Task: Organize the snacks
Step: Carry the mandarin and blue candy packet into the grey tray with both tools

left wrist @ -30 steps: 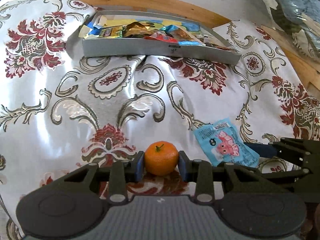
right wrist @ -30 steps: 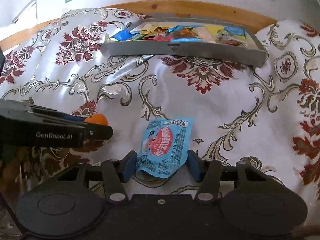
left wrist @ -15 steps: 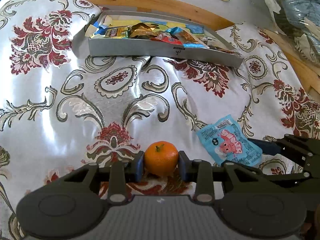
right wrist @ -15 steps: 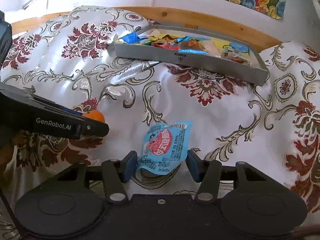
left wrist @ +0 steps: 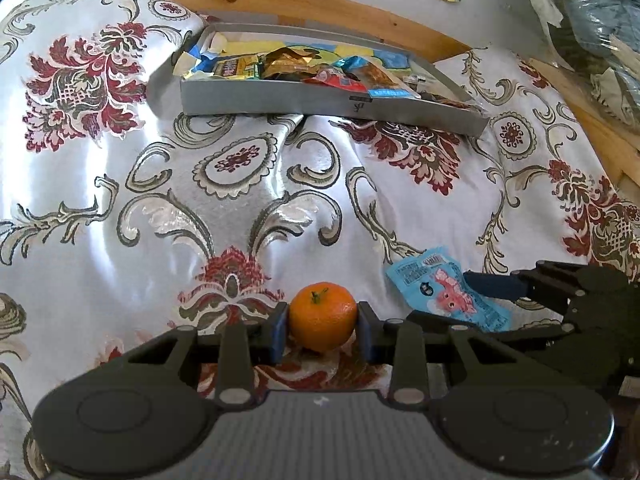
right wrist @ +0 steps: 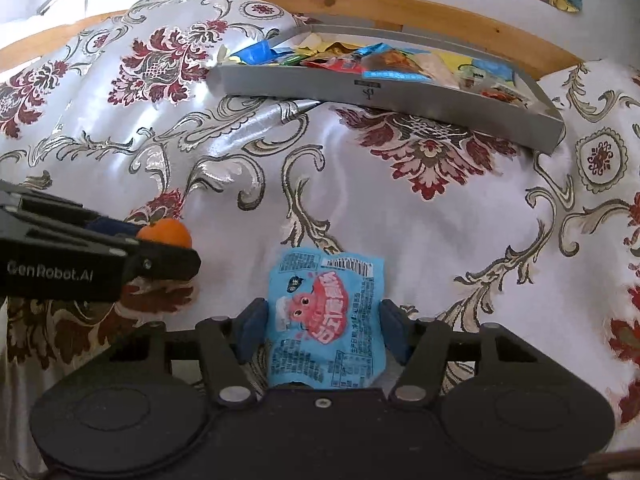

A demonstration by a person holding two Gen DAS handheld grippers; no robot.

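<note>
Both pictures are bright with daylight. The shiny white cloth with red flowers shows white glare patches. Straight lines bend near the edges, and the corners go black. The long grey tray casts a soft shadow.

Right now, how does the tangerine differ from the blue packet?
The tangerine is a round, plain orange fruit; the blue packet is a flat printed pouch with a pink cartoon. The left gripper pinches the tangerine, the right gripper the packet. Both are outside the grey tray.
</note>
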